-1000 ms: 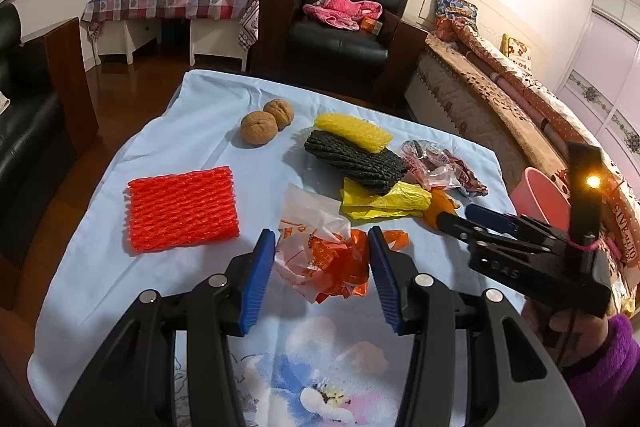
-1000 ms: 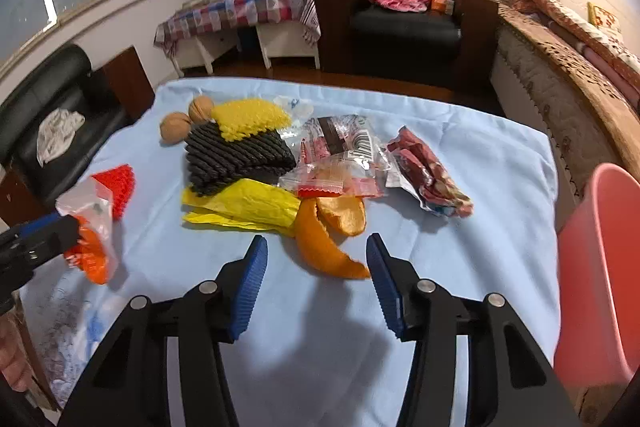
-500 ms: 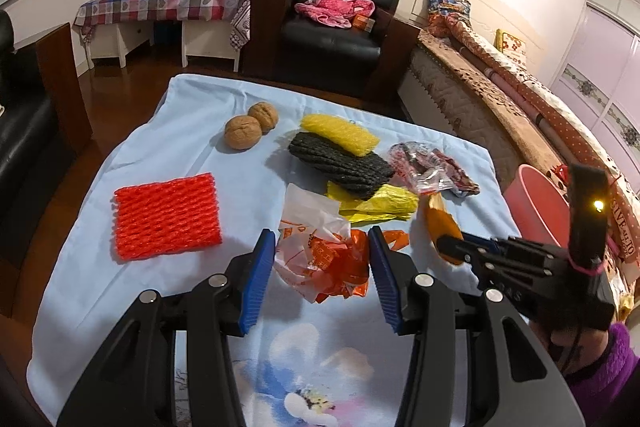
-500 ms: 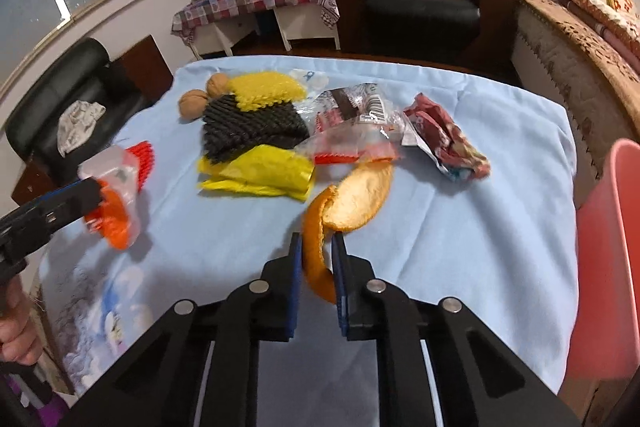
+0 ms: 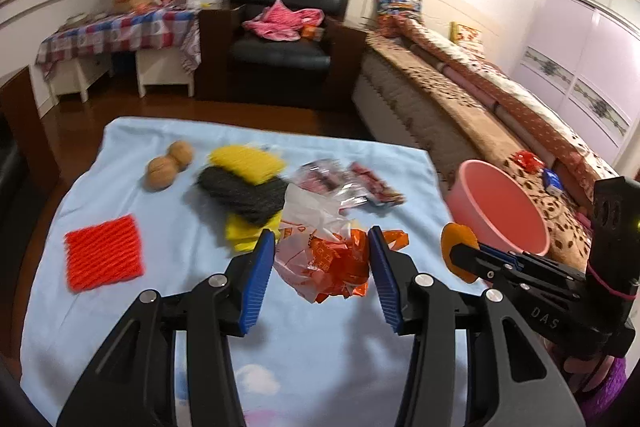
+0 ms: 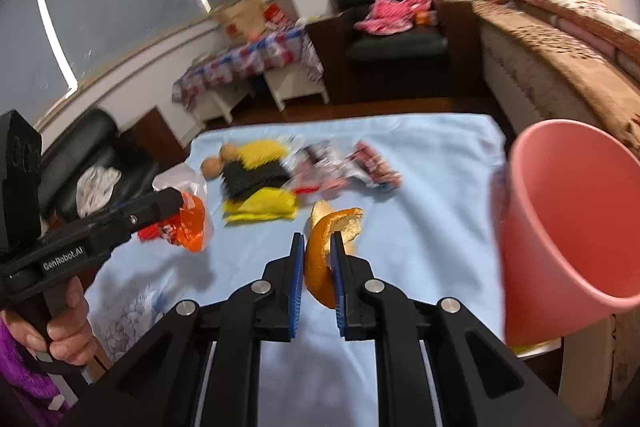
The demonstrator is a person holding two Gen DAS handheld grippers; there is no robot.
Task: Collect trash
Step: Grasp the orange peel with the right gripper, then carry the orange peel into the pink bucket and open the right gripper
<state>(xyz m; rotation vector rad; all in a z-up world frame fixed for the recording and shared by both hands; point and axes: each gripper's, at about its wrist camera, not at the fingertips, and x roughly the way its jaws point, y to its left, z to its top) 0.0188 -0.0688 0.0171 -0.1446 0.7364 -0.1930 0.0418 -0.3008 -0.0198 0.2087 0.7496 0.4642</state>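
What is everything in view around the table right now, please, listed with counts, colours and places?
orange peel: 1, orange, held between the right jaws above the cloth
crumpled bag: 1, orange and white, held between the left jaws
bin: 1, pink, off the table's right edge
foam nets: 3, red near left, black with yellow at mid-table
yellow wrapper: 1, in front of the black net
walnuts: 2, brown, far left
snack packets: several, blurred, far right
tablecloth: 1, light blue
armchair: 1, black, behind
left gripper: black, blue pads
right gripper: black, blue pads
hand: 1, on the left handle
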